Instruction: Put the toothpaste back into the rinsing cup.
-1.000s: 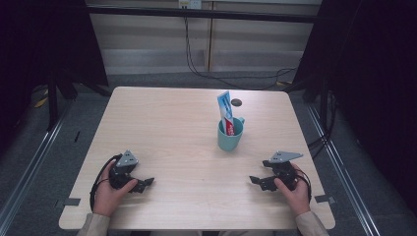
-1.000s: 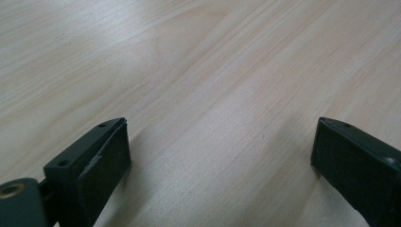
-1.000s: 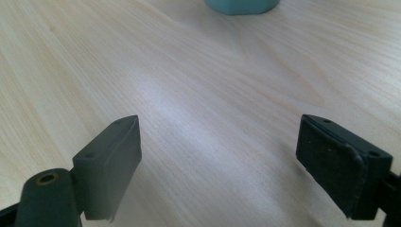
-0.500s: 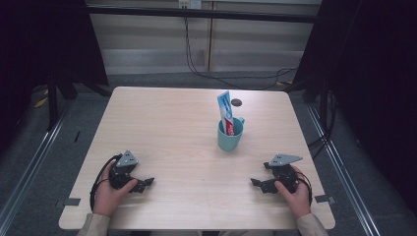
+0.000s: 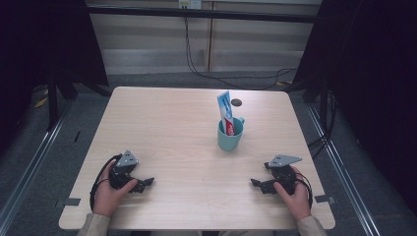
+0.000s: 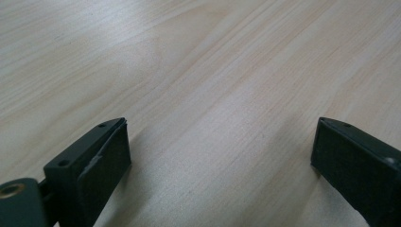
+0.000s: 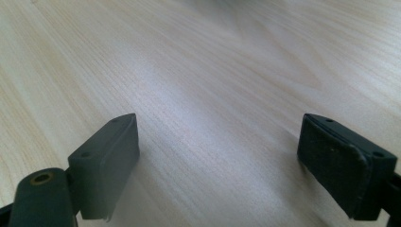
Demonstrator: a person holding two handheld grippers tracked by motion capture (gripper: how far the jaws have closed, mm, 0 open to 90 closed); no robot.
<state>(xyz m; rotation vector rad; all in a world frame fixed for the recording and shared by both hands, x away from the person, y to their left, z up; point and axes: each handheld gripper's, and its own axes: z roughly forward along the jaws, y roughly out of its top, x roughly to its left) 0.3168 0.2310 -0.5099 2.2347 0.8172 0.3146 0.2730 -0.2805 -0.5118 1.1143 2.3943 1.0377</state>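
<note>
A: Tabletop (image 5: 162, 123) first: pale wood, filling the middle of the high view. Where do the tools sit?

B: The left hand-held gripper (image 5: 141, 184) rests at the lower left of the frame, held by the person's left hand (image 5: 109, 192). The right hand-held gripper (image 5: 259, 185) rests at the lower right, held by the right hand (image 5: 293, 192). They are well apart, and both point toward the middle of the frame.

A: How far are they spread?

B: Both are wide apart. In the left gripper view the two black jaws stand at the lower corners with bare wood grain between them, and they grip nothing. The right gripper view reads the same: jaws wide, bare wood between.

A: And the things nearest them?

B: A teal mug (image 5: 229, 137) stands upright a little right of centre, above the right gripper and apart from it. A toothpaste tube (image 5: 225, 110) stands in it, leaning slightly and sticking out above the rim. A small dark round thing (image 5: 236, 102) lies on the wood just beyond the mug.
</note>
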